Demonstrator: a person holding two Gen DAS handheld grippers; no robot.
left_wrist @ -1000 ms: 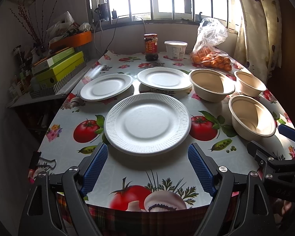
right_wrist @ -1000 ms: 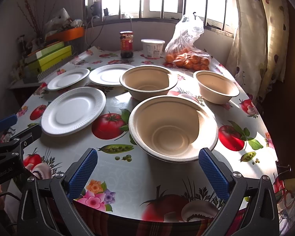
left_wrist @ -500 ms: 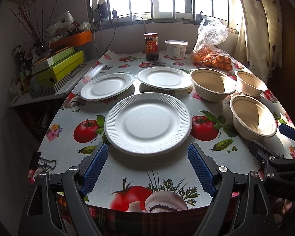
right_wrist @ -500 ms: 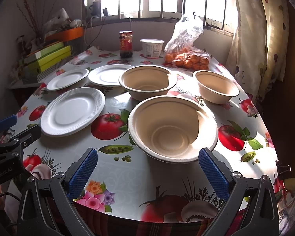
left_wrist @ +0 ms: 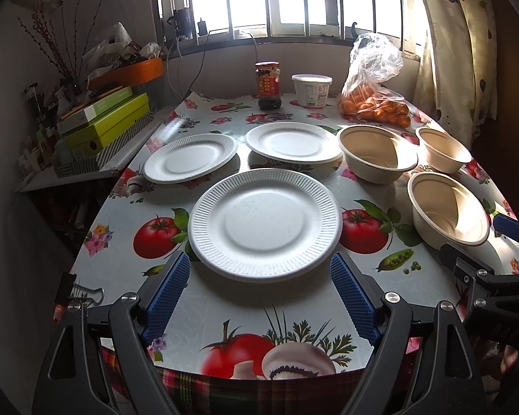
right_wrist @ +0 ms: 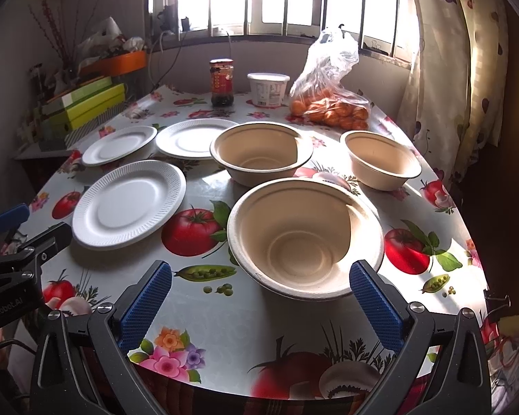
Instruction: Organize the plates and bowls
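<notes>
Three white ribbed plates lie on the fruit-print tablecloth: a near plate (left_wrist: 264, 223) (right_wrist: 129, 204), a far-left plate (left_wrist: 190, 157) (right_wrist: 119, 145) and a far-middle plate (left_wrist: 294, 141) (right_wrist: 193, 138). Three beige bowls stand to their right: a near bowl (left_wrist: 448, 209) (right_wrist: 306, 238), a middle bowl (left_wrist: 377, 154) (right_wrist: 261, 154) and a small far bowl (left_wrist: 441, 148) (right_wrist: 382, 159). My left gripper (left_wrist: 259, 292) is open just short of the near plate. My right gripper (right_wrist: 259, 299) is open, straddling the near bowl's front rim without touching it.
At the back stand a sauce jar (left_wrist: 268, 84), a white tub (left_wrist: 311, 90) and a bag of oranges (left_wrist: 373, 103). Green boxes (left_wrist: 103, 124) are stacked on a shelf left of the table. A curtain (right_wrist: 443, 69) hangs at the right. The table's front edge (left_wrist: 259, 377) is just below the grippers.
Both grippers have crept slightly forward toward the table; the plate and bowl look a little closer. Nothing on the table has moved.
</notes>
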